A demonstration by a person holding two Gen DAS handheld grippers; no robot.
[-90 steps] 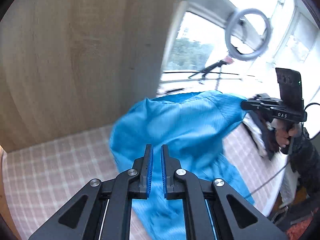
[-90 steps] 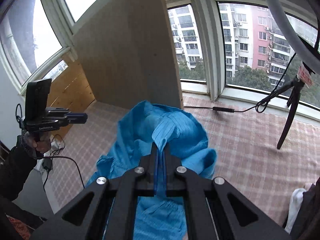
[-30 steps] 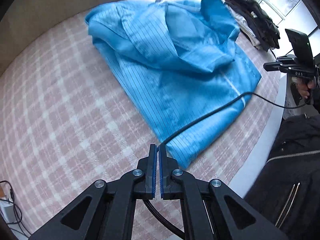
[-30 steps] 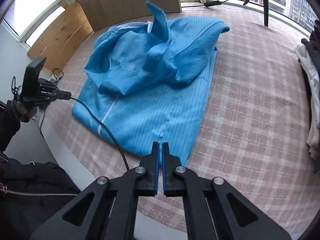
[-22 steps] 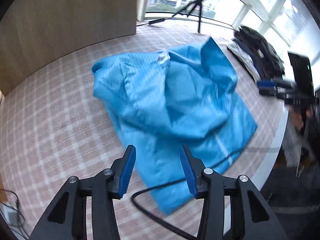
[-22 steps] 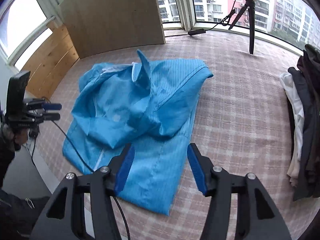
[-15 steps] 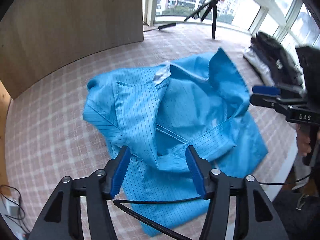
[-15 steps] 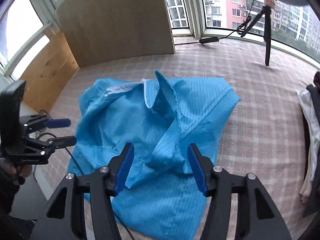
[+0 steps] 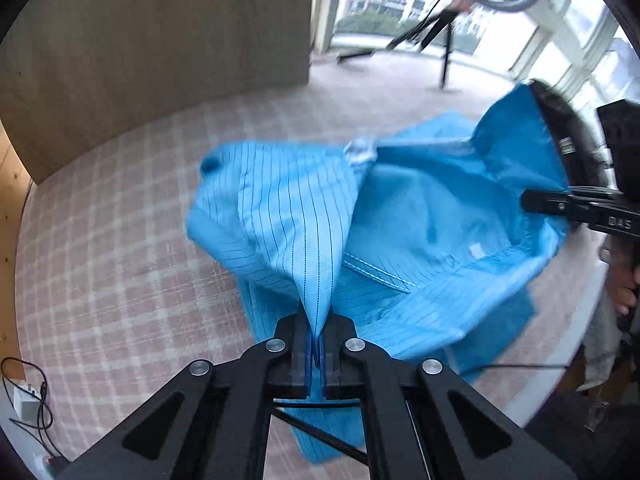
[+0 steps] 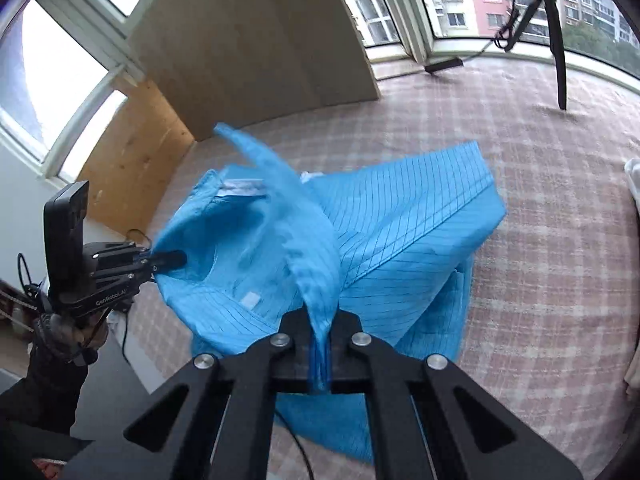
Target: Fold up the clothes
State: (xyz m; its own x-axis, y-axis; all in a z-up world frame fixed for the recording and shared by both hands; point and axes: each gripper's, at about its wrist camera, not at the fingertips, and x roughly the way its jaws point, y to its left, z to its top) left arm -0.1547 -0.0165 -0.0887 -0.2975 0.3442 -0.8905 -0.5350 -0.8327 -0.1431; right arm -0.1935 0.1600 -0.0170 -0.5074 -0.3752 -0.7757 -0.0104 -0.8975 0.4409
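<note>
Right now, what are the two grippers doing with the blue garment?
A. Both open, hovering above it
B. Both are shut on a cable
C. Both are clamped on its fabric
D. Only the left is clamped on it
C: the left gripper and the right gripper each have a fold of the blue garment pinched between closed fingers.

Left gripper [image 9: 315, 350] jaws clamped on blue striped garment [image 9: 400, 232] — checked tablecloth [image 9: 112, 248] beneath

Blurring across the far flap of the shirt [image 9: 516, 148] and its collar. Hiding the shirt's near hem behind the left gripper [image 9: 316, 354]. Cutting off the dark clothes [image 9: 560, 136] and the tripod [image 10: 556, 36] at picture edges.
</note>
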